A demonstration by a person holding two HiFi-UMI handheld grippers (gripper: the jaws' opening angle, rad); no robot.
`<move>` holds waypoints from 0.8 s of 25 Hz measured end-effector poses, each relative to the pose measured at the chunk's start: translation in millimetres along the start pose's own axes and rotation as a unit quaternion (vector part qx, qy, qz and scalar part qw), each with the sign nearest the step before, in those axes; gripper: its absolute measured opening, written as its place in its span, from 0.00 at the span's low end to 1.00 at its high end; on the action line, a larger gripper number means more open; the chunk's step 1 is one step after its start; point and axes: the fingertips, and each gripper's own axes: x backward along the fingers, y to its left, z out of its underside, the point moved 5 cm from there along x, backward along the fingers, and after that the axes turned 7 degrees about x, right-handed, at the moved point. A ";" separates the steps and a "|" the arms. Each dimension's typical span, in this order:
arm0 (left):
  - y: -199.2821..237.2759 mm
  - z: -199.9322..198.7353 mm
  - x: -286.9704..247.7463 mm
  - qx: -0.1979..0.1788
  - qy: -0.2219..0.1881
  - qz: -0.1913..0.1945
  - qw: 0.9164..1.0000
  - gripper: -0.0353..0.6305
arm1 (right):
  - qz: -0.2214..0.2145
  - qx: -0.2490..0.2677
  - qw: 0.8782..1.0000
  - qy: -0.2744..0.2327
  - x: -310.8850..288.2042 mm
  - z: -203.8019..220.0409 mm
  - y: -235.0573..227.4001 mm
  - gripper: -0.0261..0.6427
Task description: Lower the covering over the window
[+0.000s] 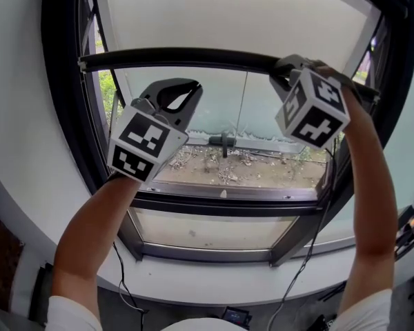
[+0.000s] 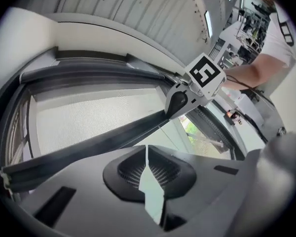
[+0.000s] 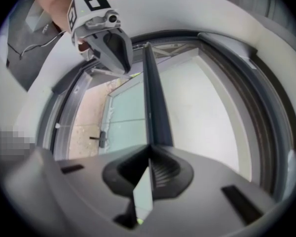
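The blind point(image 1: 228, 12) is seen drawn partway down the window point(image 1: 221, 207) in the head view. Its dark bar point(image 1: 179, 58) is stretched across the upper part from 10 o'clock to 2 o'clock. Above the bar the pale fabric is spread, and below it the glass is left uncovered. A dark handle point(image 1: 224, 142) and a gritty ledge point(image 1: 228, 171) are shown near the centre. The right gripper point(image 3: 149, 149) is held at 2 o'clock, at the bar's right end, and its jaws are clamped on that end. In the right gripper view the bar is seen running straight away from between the pads towards 12 o'clock. The left gripper point(image 2: 147, 148) is raised at about 10 o'clock, just under the bar's left half. Its jaws are pressed together, with nothing caught between them. In the left gripper view the bar is seen passing beyond the tips, from 8 o'clock up towards 2 o'clock, where the other gripper is fastened. Whether the left tips are touching the bar cannot be told. Both bare forearms are stretched up from the bottom edge, and a cable point(image 1: 124, 285) is draped below the sill at 7 o'clock.
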 end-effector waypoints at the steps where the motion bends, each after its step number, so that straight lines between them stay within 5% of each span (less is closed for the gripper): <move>1: 1.7 -1.0 -1.8 -0.023 0.007 -0.010 1.000 0.09 | 0.002 -0.003 1.000 -0.002 0.2 0.9 0.2 0.09; 10: 15.4 -15.5 -23.2 -0.175 0.059 -0.043 0.982 0.19 | -0.001 -0.007 1.000 -0.004 0.1 -0.2 -0.6 0.09; 20: 13.4 -15.2 -50.0 -0.304 0.132 -0.016 0.943 0.19 | -0.001 -0.003 1.000 0.000 0.4 -1.7 -0.9 0.09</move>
